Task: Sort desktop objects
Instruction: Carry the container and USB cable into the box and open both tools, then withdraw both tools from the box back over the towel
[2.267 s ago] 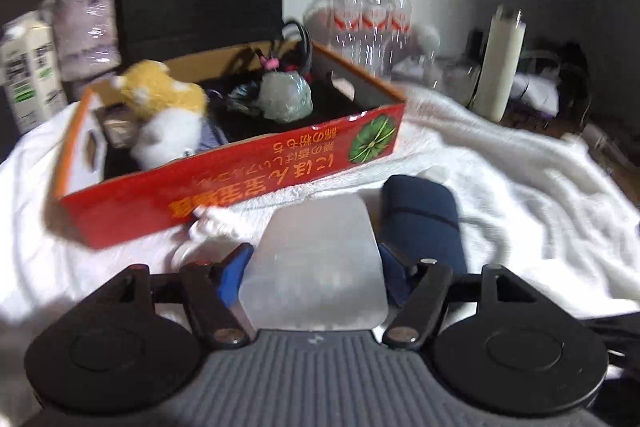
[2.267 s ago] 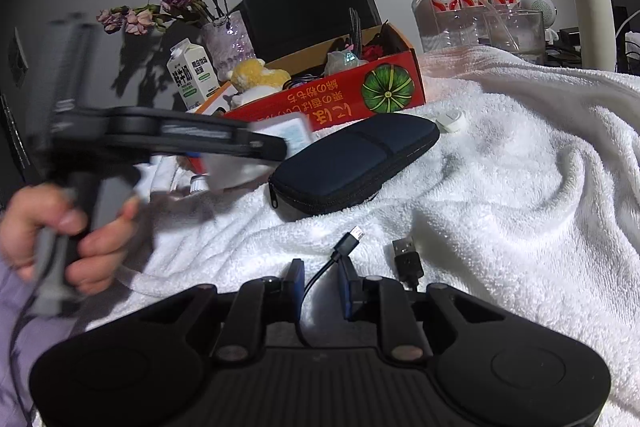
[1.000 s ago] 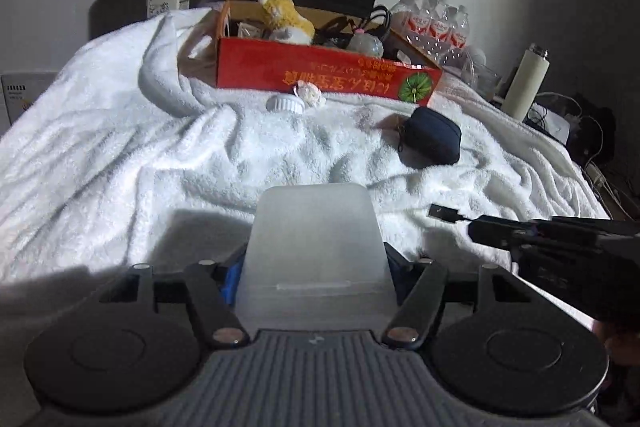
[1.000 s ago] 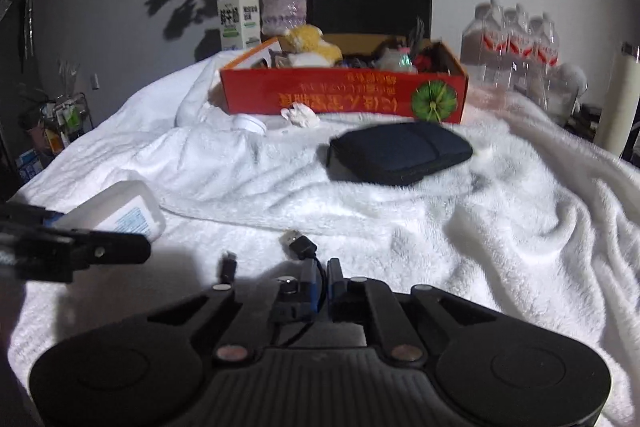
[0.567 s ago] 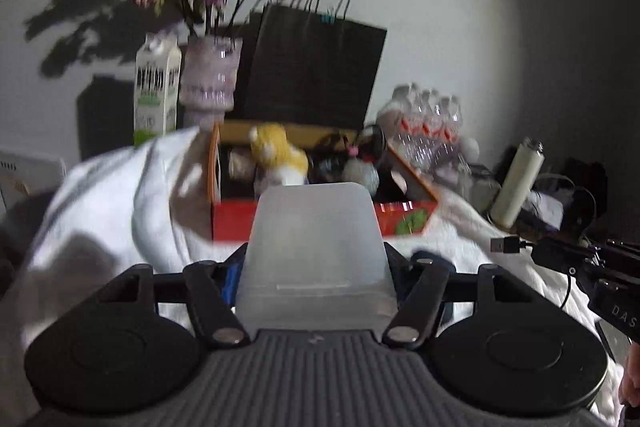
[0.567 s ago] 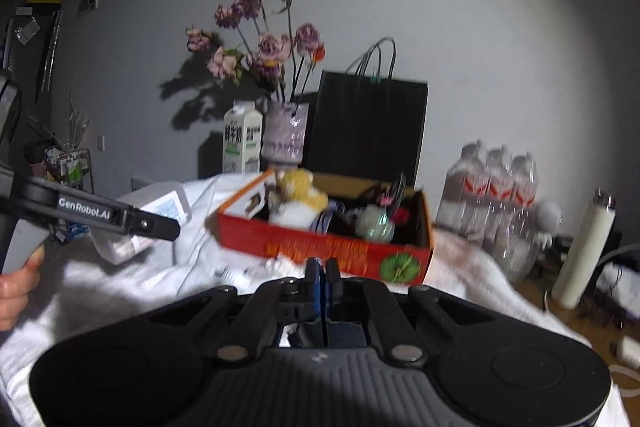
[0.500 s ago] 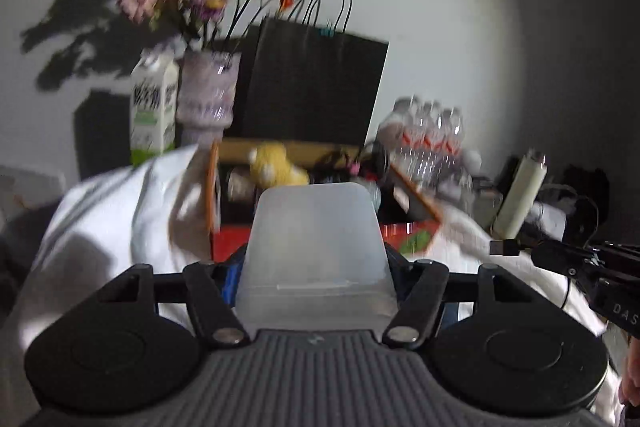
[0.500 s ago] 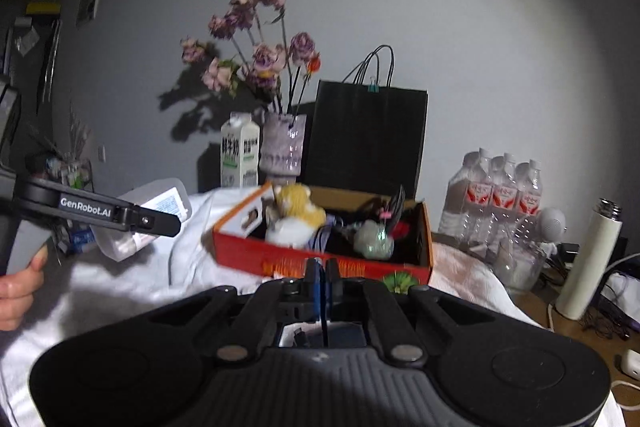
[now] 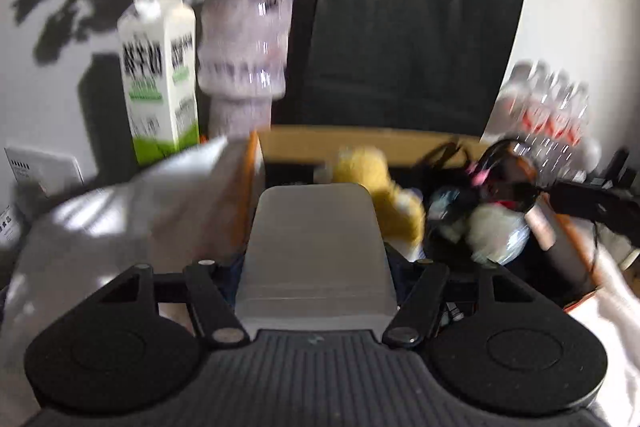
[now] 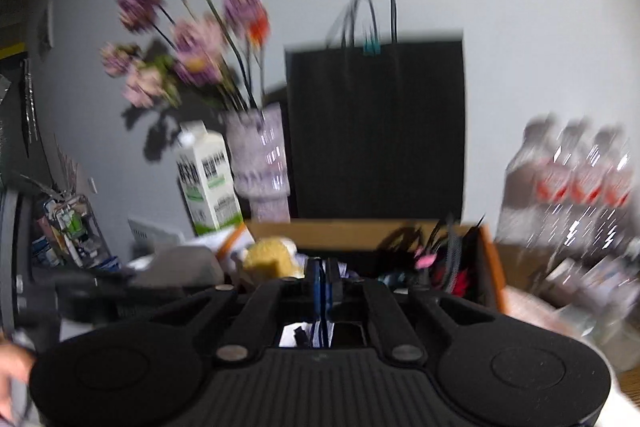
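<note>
Grey wall w/ black bag (image 10: 376, 131) behind; left claw (image 9: 316, 259) grips translucent container (image 9: 314, 251), right claw (image 10: 322, 285) pinched shut, contents unclear, both just short of box (image 9: 360, 143) holding plush (image 9: 380, 195) etc., drop-offs pending.

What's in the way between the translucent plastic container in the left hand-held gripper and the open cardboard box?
Nothing separate blocks the path. The translucent plastic container, clamped in the left hand-held gripper, faces the cardboard box. The box is crowded, though: a yellow plush toy lies just ahead of the container, with dark cables to its right.
</note>
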`<state>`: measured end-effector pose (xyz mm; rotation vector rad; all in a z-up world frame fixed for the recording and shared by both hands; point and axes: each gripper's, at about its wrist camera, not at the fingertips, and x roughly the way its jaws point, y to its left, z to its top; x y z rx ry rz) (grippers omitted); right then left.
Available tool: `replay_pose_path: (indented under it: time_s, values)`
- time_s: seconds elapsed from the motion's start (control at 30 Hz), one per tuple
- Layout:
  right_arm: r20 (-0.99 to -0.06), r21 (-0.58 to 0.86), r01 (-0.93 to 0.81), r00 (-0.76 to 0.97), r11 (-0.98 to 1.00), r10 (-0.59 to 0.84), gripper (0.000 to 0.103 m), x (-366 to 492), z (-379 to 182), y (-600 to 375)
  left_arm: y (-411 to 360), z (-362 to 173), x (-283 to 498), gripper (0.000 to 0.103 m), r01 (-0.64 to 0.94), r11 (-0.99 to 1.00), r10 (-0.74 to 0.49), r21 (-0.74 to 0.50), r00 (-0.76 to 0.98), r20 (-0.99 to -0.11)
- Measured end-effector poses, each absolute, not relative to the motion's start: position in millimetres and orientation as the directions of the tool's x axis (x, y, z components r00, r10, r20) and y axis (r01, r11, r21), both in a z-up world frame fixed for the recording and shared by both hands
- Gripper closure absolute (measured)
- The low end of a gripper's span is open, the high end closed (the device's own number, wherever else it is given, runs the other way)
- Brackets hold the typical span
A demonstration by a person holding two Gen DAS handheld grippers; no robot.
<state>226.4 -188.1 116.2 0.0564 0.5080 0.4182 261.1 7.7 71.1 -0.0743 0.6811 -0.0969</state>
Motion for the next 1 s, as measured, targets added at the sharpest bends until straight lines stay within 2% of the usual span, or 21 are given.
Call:
replay_pose_path:
  time_s: [0.1, 0.2, 0.27, 0.33, 0.37, 0.43, 0.5, 0.63, 0.7, 0.77, 0.83, 1.0]
  values:
    - [-0.537, 0.179, -0.352, 0.748, 0.919, 0.391, 0.102, 264.7, 86.9, -182.1, -1.1, 49.5, 273.9, 0.036, 0.059, 0.995, -0.094, -0.075, 0.756, -0.647]
    - [-0.624, 0.155, -0.338, 0.695, 0.928, 0.358, 0.101, 289.2, 55.1, -174.3, -1.2, 46.0, 277.2, 0.036, 0.047, 0.994, -0.096, -0.094, 0.774, -0.626]
    - [-0.662, 0.105, -0.307, 0.688, 0.946, 0.297, 0.092, 297.0, 42.4, -171.0, 0.8, 49.8, 279.8, 0.026, 0.046, 0.995, -0.095, -0.094, 0.763, -0.639]
    - [-0.674, 0.069, -0.286, 0.693, 0.956, 0.256, 0.087, 295.0, 41.8, -170.9, 4.7, 57.6, 278.5, 0.025, 0.065, 0.994, -0.104, -0.084, 0.772, -0.628]
    - [-0.668, 0.082, -0.288, 0.694, 0.954, 0.267, 0.084, 292.0, 45.5, -173.6, 7.3, 62.7, 275.4, 0.025, 0.065, 0.995, -0.098, -0.075, 0.779, -0.619]
    - [-0.642, 0.114, -0.293, 0.707, 0.949, 0.296, 0.059, 281.8, 57.2, -181.7, 13.6, 72.7, 269.8, 0.023, 0.043, 0.997, -0.076, -0.068, 0.789, -0.61]
    - [-0.617, 0.107, -0.283, 0.733, 0.953, 0.287, 0.051, 268.7, 71.8, -188.3, 19.4, 82.4, 261.3, 0.022, 0.016, 0.997, -0.061, -0.078, 0.786, -0.615]
    - [-0.581, 0.084, -0.295, 0.762, 0.952, 0.287, 0.049, 234.4, 95.5, -200.7, 21.2, 93.6, 230.3, 0.021, 0.011, 0.998, -0.048, -0.061, 0.751, -0.659]
    - [-0.559, 0.066, -0.295, 0.78, 0.953, 0.28, 0.046, 206.9, 102.4, -209.2, 24.3, 92.1, 199.0, 0.021, 0.06, 0.992, -0.121, -0.114, 0.731, -0.672]
    - [-0.533, 0.064, -0.297, 0.797, 0.953, 0.284, 0.04, 174.7, 104.3, -221.6, 28.7, 88.3, 160.3, 0.021, 0.103, 0.977, -0.204, -0.188, 0.722, -0.661]
    - [-0.521, 0.081, -0.295, 0.802, 0.952, 0.293, 0.028, 143.7, 101.8, -235.1, 29.9, 83.4, 124.8, 0.021, 0.115, 0.97, -0.231, -0.216, 0.723, -0.651]
    - [-0.507, 0.133, -0.301, 0.798, 0.944, 0.326, 0.021, 58.5, 77.2, -252.8, 24.7, 68.6, 43.1, 0.02, 0.137, 0.954, -0.28, -0.266, 0.723, -0.632]
